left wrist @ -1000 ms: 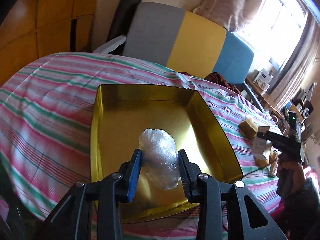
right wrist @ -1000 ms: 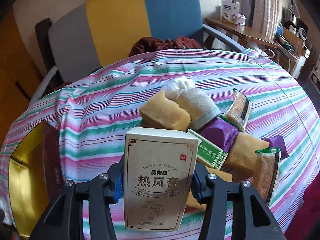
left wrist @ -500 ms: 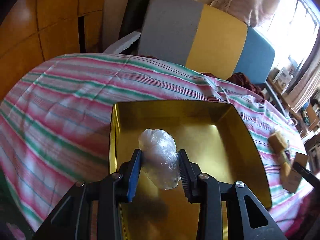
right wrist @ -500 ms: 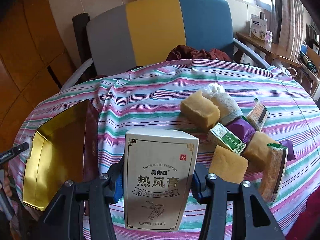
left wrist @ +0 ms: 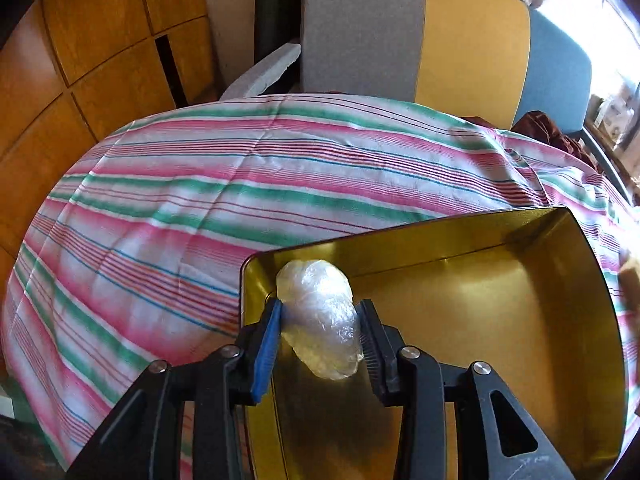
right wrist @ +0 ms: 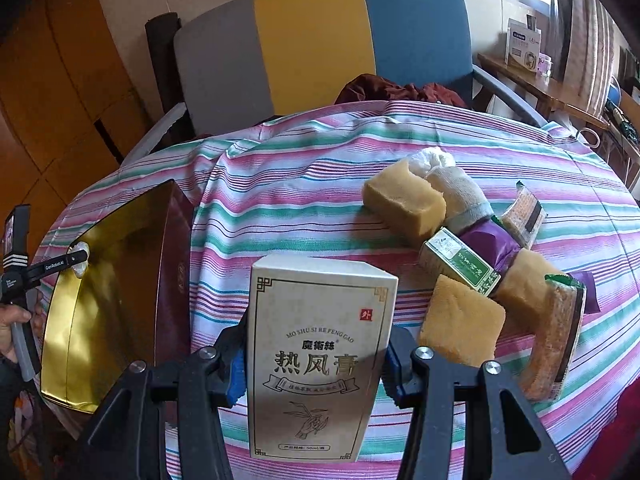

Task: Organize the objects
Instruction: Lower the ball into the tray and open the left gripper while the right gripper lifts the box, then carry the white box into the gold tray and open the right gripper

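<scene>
My left gripper [left wrist: 320,320] holds a lump wrapped in clear plastic [left wrist: 316,292] just over the far left corner of the gold tin [left wrist: 520,320]. Its jaws are opening, with the pads touching the lump's sides. The right wrist view shows that same gripper [right wrist: 76,264] at the tin's [right wrist: 100,280] left corner, the lump [right wrist: 82,270] at its tip. My right gripper [right wrist: 316,360] is shut on an upright cream box with Chinese print [right wrist: 320,340], held above the striped tablecloth [right wrist: 300,200] to the right of the tin.
A pile lies right of the box: tan sponges [right wrist: 404,200], a white sock roll [right wrist: 456,196], a small green box [right wrist: 460,264], a purple packet [right wrist: 492,244] and snack packets [right wrist: 556,340]. A grey, yellow and blue chair [right wrist: 320,40] stands behind the table. A person's hand [right wrist: 12,320] is at the left edge.
My left gripper carried the lump left and lower, from mid-tin to the tin's far left corner, and its jaws spread slightly. The right gripper kept the cream box and swung a little towards the tin.
</scene>
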